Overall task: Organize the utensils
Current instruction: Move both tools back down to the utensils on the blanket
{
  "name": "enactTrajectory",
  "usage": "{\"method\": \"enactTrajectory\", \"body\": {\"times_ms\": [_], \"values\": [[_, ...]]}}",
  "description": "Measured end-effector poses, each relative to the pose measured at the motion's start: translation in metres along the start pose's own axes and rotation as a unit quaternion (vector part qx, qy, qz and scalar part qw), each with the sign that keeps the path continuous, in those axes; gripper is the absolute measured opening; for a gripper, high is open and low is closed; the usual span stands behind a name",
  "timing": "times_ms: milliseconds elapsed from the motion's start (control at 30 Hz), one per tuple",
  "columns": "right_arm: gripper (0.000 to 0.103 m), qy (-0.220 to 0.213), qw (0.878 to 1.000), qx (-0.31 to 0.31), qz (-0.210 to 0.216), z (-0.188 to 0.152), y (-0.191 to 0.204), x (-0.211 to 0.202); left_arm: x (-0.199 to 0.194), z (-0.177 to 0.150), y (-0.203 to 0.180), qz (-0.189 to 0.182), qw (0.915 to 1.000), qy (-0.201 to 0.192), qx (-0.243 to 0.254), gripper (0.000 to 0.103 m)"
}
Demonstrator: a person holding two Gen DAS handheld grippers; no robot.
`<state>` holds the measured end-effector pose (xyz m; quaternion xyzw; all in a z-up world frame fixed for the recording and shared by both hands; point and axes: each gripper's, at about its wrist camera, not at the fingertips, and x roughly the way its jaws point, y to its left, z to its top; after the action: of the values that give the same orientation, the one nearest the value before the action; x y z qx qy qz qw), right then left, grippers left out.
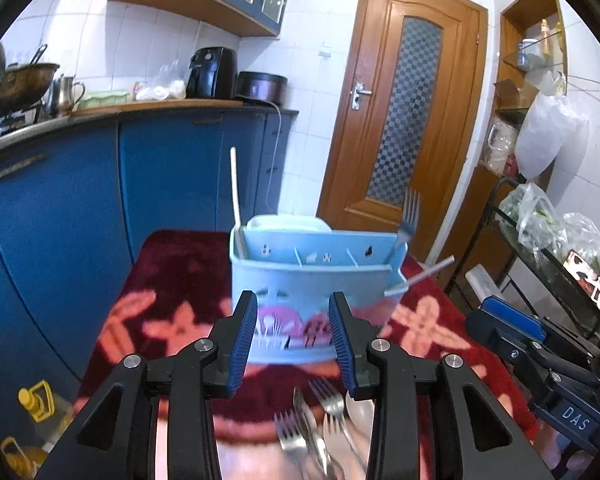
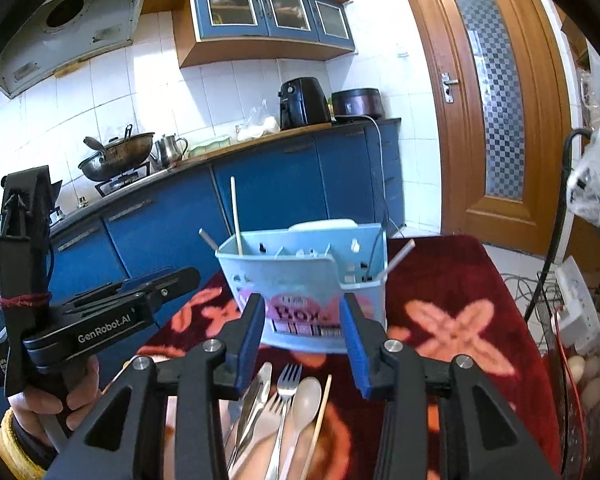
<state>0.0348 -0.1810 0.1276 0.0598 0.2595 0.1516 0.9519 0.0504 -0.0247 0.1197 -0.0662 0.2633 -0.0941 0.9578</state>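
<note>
A light blue utensil holder (image 1: pixel 312 280) (image 2: pixel 300 276) stands upright on a table under a dark red floral cloth (image 1: pixel 172 264) (image 2: pixel 460 280). In it are a fork (image 1: pixel 408 216), tines up, at its right end and a pale chopstick (image 1: pixel 235 188) (image 2: pixel 235 212) at its left end. A metal handle (image 1: pixel 420 276) sticks out of its right side. A pile of forks, spoons and a knife (image 1: pixel 320 428) (image 2: pixel 284 412) lies on the cloth in front of the holder. My left gripper (image 1: pixel 293 300) and right gripper (image 2: pixel 303 304) hover above the pile, both open with nothing between their fingers.
A hand (image 2: pixel 60 400) holds the left gripper's body (image 2: pixel 100 320). Blue cabinets (image 1: pixel 60 208) with a wok (image 2: pixel 116 156), a kettle and an air fryer (image 2: pixel 304 102) run behind and to the left. A wooden door (image 1: pixel 404 112) is behind. A rack with bags (image 1: pixel 548 224), a power strip (image 2: pixel 572 304) and eggs are at the right.
</note>
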Motion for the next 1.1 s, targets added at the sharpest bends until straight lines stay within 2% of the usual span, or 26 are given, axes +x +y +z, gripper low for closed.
{"method": "enactTrajectory", "body": {"times_ms": [500,867,1100], "values": [[0.043,0.062,0.998,0.025,-0.008,-0.053,-0.002,-0.004,-0.008,-0.047,0.009,0.022,0.9983,0.052,-0.011,0.038],[0.043,0.098,0.994,0.039,-0.018,-0.080,-0.012,0.002,0.016,-0.078,0.019,0.036,0.9933,0.108,-0.022,0.038],[0.043,0.115,0.992,0.055,-0.022,-0.090,-0.022,0.008,0.037,-0.093,0.026,0.025,0.9880,0.146,-0.044,0.038]]}}
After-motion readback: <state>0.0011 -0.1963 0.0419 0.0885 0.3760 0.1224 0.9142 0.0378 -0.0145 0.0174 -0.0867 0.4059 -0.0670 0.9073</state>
